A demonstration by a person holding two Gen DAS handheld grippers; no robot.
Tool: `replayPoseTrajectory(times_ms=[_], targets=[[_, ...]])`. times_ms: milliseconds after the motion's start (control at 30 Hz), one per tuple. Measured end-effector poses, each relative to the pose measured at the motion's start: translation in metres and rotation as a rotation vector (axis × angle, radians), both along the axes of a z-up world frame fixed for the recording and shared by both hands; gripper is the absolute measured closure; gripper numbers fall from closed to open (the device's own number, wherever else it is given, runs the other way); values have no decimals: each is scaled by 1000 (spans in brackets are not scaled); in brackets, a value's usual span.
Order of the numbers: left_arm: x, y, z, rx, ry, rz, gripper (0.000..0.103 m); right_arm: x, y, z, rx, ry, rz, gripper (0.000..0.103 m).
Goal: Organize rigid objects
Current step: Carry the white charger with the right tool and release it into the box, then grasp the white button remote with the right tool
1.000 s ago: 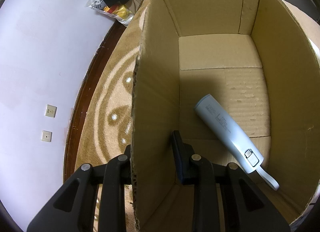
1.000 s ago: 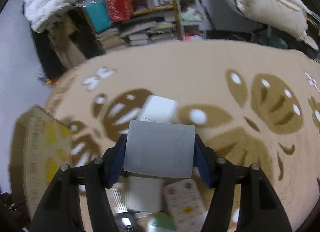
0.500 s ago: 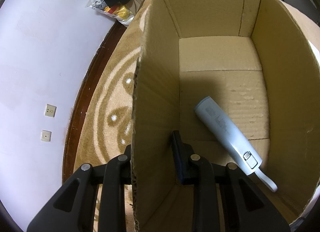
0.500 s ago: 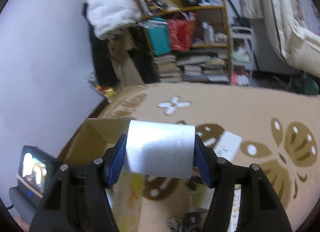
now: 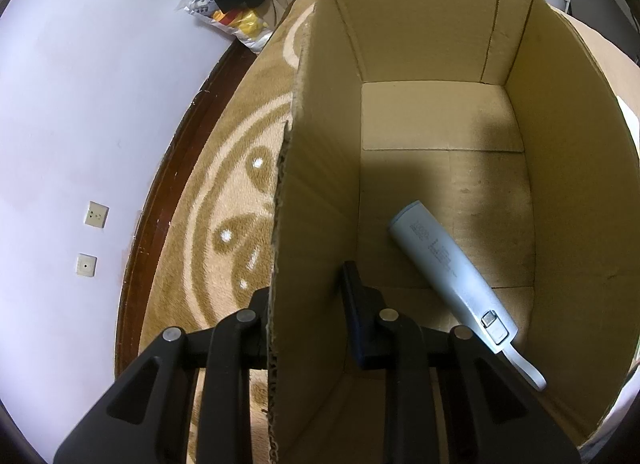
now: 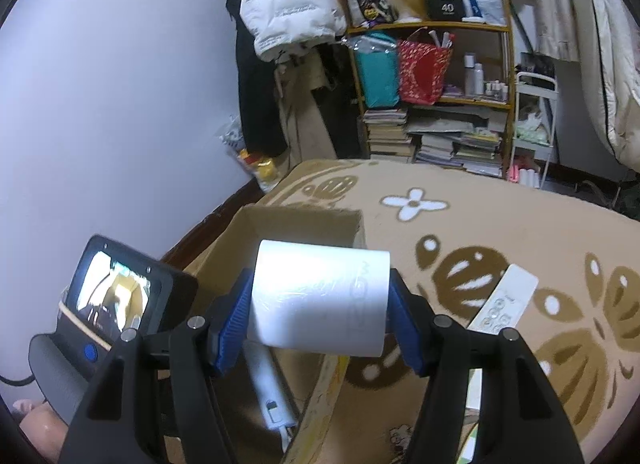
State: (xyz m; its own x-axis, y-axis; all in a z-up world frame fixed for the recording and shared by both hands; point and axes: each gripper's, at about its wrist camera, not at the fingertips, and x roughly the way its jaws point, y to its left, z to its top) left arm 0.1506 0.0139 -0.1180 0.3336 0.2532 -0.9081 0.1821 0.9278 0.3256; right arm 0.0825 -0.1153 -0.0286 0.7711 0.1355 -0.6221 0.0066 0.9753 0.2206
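A white box (image 6: pixel 320 300) sits clamped between the right gripper's (image 6: pixel 318 316) blue pads, above the open carton (image 6: pixel 296 224). In the carton lies a pale blue device (image 5: pixel 448 268) on the floor. The left gripper (image 5: pixel 308 304) pinches the carton's near wall, on a patterned rug (image 5: pixel 224 200).

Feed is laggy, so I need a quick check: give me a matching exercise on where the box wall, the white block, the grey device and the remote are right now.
1 box wall
2 white block
3 grey device
4 remote

a on the carpet
b on the box floor
c in the right gripper
d in the left gripper

Pairs: 1-d, 2-c, 3-b, 4-a
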Motion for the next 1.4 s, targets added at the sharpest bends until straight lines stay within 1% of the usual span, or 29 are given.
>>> replayPoseTrajectory(times_ms=[267,500,600,633,667,700,733,767,800,933,1000,1067,1133,1233,1333,1400], targets=[[2,12,3,-58,8,12,80,6,-1,-12,51,23,36,36],[3,16,2,-63,11,13,79,9,-1,-20,84,40,63,36],[1,16,7,-91,2,14,82,2,2,-8,67,-27,54,38],[0,16,9,-83,-11,12,81,1,4,-2,41,-36,50,38],[-1,16,11,-93,-13,9,83,2,6,0,27,-39,47,38],[-1,16,11,-98,-13,10,82,1,7,2,15,-44,42,36],[-2,16,11,-96,-9,11,83,0,6,3,14,-45,38,36],[-1,16,10,-73,-17,13,83,0,5,2,17,-39,33,34],[-1,16,9,-68,-16,10,83,1,3,1,18,-28,25,31],[-2,13,9,-65,-13,11,83,4,-5,-3,-12,3,-22,23],[-3,12,10,-63,-10,11,82,5,-11,-3,-27,10,-43,12],[-3,11,10,-57,-12,8,82,6,-18,-2,-34,8,-70,8],[-4,11,9,-51,-13,6,82,8,-29,-2,-34,14,-101,1],[-4,10,8,-47,-14,4,81,10,-45,-6,-37,20,-151,0],[-4,10,7,-51,-9,5,81,12,-60,-11,-87,21,-234,0],[-4,10,6,-46,-6,5,81,15,-70,-16,-101,34,-266,0]])
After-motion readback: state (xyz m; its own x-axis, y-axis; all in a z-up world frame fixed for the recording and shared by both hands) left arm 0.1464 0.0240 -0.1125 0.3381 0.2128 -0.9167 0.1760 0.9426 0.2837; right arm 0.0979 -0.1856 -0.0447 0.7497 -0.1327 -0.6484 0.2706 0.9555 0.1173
